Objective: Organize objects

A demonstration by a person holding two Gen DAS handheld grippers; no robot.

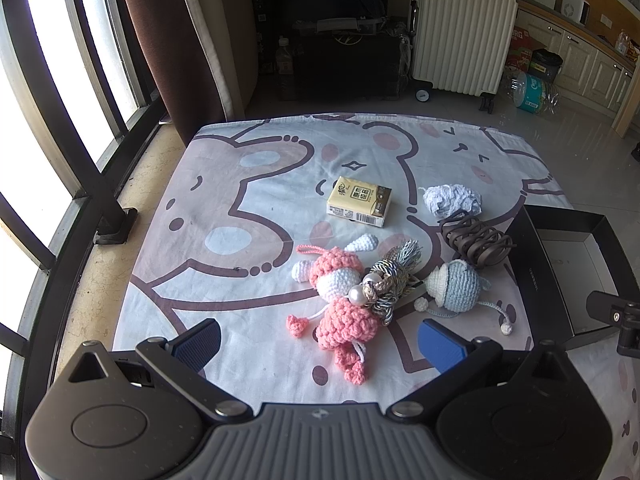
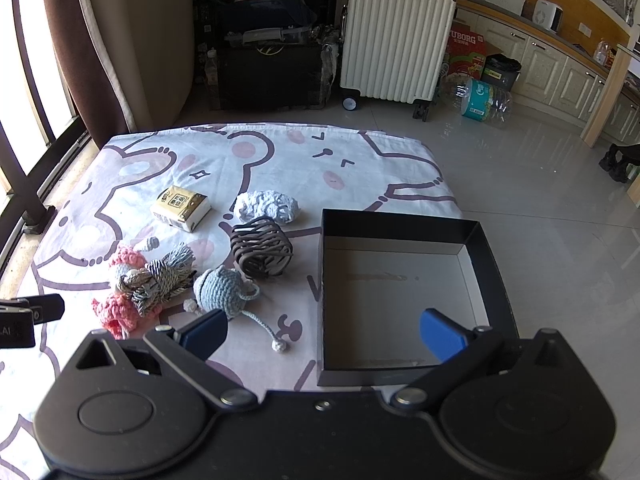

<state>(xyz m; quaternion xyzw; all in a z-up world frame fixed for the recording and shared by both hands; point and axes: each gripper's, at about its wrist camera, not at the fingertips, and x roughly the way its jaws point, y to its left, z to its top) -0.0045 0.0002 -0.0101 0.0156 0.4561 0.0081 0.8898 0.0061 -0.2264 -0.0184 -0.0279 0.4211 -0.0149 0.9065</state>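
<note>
left gripper [image 1: 320, 342] chunky dark grey plastic, ribbed middle panel, blue ridged pads, round silver pivot screws, right gripper [image 2: 323, 332] same deal but blacker, tiny centre screw

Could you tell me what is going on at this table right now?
A person holds two grippers above a cartoon-print cloth, both open and empty. The left gripper hovers by the pink crochet doll, which touches a tassel cord. The right gripper hangs at the edge of the empty black box. The tissue pack, blue crochet toy and brown holder lie outside the box.
</note>
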